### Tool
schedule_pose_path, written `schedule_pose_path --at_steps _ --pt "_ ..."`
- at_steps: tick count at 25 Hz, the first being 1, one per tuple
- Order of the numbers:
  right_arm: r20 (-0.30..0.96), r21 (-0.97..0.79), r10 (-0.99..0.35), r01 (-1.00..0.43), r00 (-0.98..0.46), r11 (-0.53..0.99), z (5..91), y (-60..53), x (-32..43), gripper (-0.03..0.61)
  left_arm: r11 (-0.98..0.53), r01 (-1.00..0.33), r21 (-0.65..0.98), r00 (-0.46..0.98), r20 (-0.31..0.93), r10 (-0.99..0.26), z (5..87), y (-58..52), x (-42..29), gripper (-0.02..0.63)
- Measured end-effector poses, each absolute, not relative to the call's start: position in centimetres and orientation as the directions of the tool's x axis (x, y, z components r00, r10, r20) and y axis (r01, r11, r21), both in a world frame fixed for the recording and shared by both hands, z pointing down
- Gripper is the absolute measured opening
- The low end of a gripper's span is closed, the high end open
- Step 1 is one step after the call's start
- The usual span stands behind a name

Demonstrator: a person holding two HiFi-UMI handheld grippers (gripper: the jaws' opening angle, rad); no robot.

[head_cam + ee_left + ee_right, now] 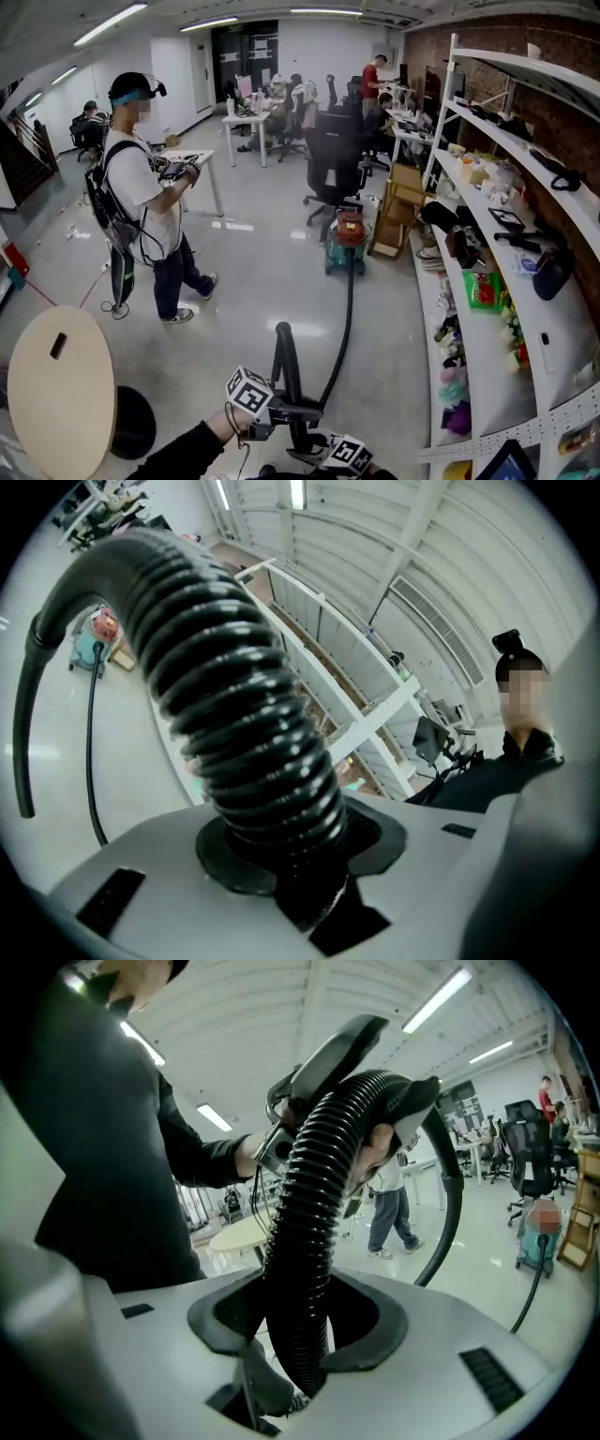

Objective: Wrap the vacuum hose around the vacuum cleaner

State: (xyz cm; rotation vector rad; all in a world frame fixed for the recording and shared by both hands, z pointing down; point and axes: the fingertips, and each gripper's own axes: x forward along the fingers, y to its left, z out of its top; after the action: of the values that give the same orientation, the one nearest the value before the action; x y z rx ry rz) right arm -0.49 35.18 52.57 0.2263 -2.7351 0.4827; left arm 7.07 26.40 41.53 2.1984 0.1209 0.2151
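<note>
Vacuum cleaner (348,236) seen standing on floor (253,281), nothing wound on it; wrapping judged barely begun, all winding left. Vacuum hose (349,314) stretched away from vacuum cleaner, free end looped up well apart from it. Left gripper (291,855) jaws clamped on hose; right gripper (295,1335) jaws likewise.

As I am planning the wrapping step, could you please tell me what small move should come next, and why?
Probably step toward the vacuum cleaner, keeping both grips. The left hand-held gripper and right hand-held gripper each clamp the vacuum hose at its raised loop, while the rest stretches across the floor to the cleaner far off beside the shelves, so wrapping cannot start here.
</note>
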Motion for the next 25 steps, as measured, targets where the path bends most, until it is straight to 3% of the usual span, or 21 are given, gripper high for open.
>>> schedule_pose_path --at_steps 2,4,6,8,12,17,19,22,25 --pt "0.296 -0.365 -0.091 -0.201 -0.951 0.909 51.6 33.6 1.3 0.181 -0.617 -0.083 0.783 0.987 0.151 0.060 41.9 23.7 9.3 0.165" --pt "0.229 -0.450 -0.095 -0.192 -0.969 0.872 50.9 32.0 3.2 0.181 -0.624 -0.213 0.751 0.968 0.251 -0.028 44.0 21.4 11.1 0.236" --pt "0.159 -0.535 -0.122 -0.189 -0.980 0.823 50.4 30.2 5.1 0.179 -0.619 -0.311 0.721 0.934 0.352 -0.060 46.3 20.0 12.3 0.319" --pt "0.118 -0.586 -0.138 -0.181 -0.983 0.790 50.3 29.1 6.6 0.178 -0.579 -0.343 0.739 0.925 0.373 -0.072 47.5 19.1 12.8 0.354" --pt "0.141 -0.567 -0.077 -0.144 -0.987 0.811 50.7 28.7 7.6 0.178 -0.467 -0.300 0.832 0.953 0.287 -0.101 48.2 18.8 12.3 0.354" --pt "0.114 -0.628 -0.090 -0.142 -0.989 0.765 51.4 26.6 10.0 0.178 -0.259 -0.113 0.959 0.984 0.071 -0.163 47.8 18.1 10.2 0.353" --pt "0.100 -0.660 -0.139 -0.170 -0.985 0.732 51.3 24.9 11.0 0.178 -0.322 -0.166 0.932 0.981 0.121 -0.155 49.1 18.1 9.2 0.353" --pt "0.101 -0.678 -0.205 -0.218 -0.974 0.702 50.8 21.9 11.1 0.178 -0.548 -0.260 0.795 0.958 0.285 -0.041 51.5 19.5 9.1 0.353" --pt "0.119 -0.697 -0.285 -0.284 -0.951 0.658 50.0 17.9 11.0 0.178 -0.651 -0.232 0.723 0.956 0.295 -0.013 51.9 18.4 8.8 0.353"
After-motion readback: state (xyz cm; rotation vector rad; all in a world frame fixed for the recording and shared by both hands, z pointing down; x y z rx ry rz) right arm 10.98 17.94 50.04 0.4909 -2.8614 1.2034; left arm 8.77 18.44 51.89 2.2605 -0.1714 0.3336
